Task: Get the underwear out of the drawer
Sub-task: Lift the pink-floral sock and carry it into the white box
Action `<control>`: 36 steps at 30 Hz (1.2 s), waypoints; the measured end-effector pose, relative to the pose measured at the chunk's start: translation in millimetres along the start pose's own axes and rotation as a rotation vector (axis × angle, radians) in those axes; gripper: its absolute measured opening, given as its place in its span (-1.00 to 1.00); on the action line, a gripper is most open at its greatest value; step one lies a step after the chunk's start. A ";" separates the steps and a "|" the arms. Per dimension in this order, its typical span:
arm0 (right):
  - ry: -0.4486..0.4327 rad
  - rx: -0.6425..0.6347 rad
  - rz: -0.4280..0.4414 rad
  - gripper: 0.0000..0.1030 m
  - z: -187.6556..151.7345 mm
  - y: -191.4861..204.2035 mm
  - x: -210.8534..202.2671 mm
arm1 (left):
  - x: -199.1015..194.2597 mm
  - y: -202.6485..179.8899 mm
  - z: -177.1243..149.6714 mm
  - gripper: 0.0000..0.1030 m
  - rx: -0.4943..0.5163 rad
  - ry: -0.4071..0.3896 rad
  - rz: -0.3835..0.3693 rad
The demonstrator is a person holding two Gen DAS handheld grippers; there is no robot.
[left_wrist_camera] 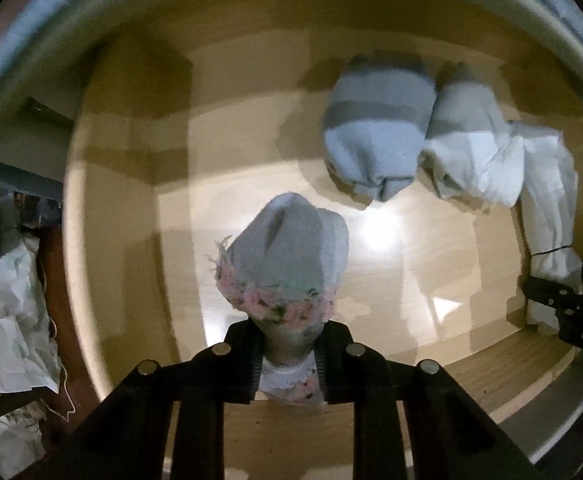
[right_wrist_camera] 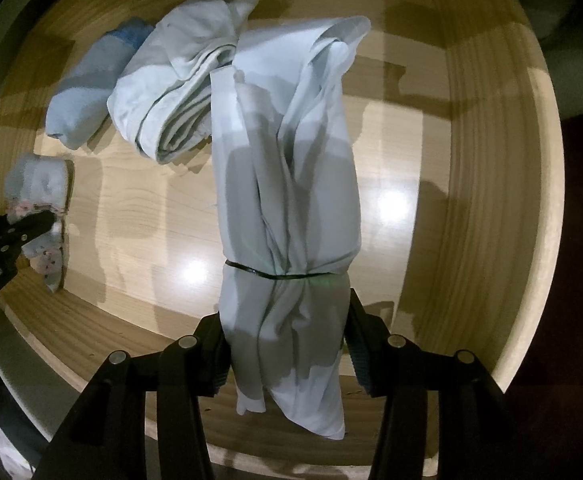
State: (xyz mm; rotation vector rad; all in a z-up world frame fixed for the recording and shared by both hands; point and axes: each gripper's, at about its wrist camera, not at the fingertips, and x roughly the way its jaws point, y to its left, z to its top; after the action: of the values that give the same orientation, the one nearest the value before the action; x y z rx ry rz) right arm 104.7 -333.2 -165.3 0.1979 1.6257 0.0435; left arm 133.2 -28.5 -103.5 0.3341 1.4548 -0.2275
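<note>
Inside a pale wood drawer [left_wrist_camera: 131, 208], two hand-held grippers each grip a rolled garment. The left gripper [left_wrist_camera: 289, 364] is clamped narrow on a floral-trim roll [left_wrist_camera: 291, 256], a grey-white bundle w/ a pink flowered lace band; the roll sticks out fwd from between the pads, its lace end pinched right at the fingertips [left_wrist_camera: 247, 356]. Whether the roll touches the drawer floor can't be told.

Ahead and to the right of the left gripper lie a light-blue striped roll [left_wrist_camera: 375, 132] and, touching it on its right, a white-grey roll [left_wrist_camera: 471, 148]. Further right, a long white bundle [left_wrist_camera: 547, 216] runs down to the right gripper [left_wrist_camera: 563, 304], seen at the frame edge.

From the right wrist view, the right gripper [right_wrist_camera: 287, 352] stands fairly wide, jaws closed around the long white bundle [right_wrist_camera: 287, 184], which is cinched by a thin dark band [right_wrist_camera: 275, 274] just beyond the fingertips [right_wrist_camera: 357, 344]. The bundle extends straight ahead of that gripper; its loose tail hangs back between the fingers. Ahead-left of it sits the folded white-grey roll [right_wrist_camera: 179, 92], touching the bundle's far part, and beyond that, further left, the light-blue striped roll [right_wrist_camera: 87, 92]. Far left, the left gripper [right_wrist_camera: 31, 224] shows w/ the floral-trim roll [right_wrist_camera: 43, 188] in its tips.

Outside the drawer, left of the left gripper, crumpled white-green cloth [left_wrist_camera: 7, 320] lies in a heap.
</note>
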 end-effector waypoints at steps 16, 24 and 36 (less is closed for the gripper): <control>0.002 -0.014 -0.045 -0.10 0.4 10.1 5.3 | -100.0 -18.8 -54.7 -0.59 0.019 -0.355 0.086; 0.002 -0.025 -0.062 -0.10 1.1 17.9 9.5 | -149.3 7.4 -50.4 -0.59 0.003 -0.479 0.059; -0.002 -0.023 -0.050 -0.10 -0.2 16.0 10.2 | -259.6 35.9 -43.7 -0.59 -0.043 -0.714 0.014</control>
State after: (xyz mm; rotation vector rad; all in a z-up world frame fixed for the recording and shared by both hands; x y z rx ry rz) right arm 105.5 -315.9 -172.9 0.1399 1.6268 0.0239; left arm 77.4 7.7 153.8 0.1958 0.7510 -0.2691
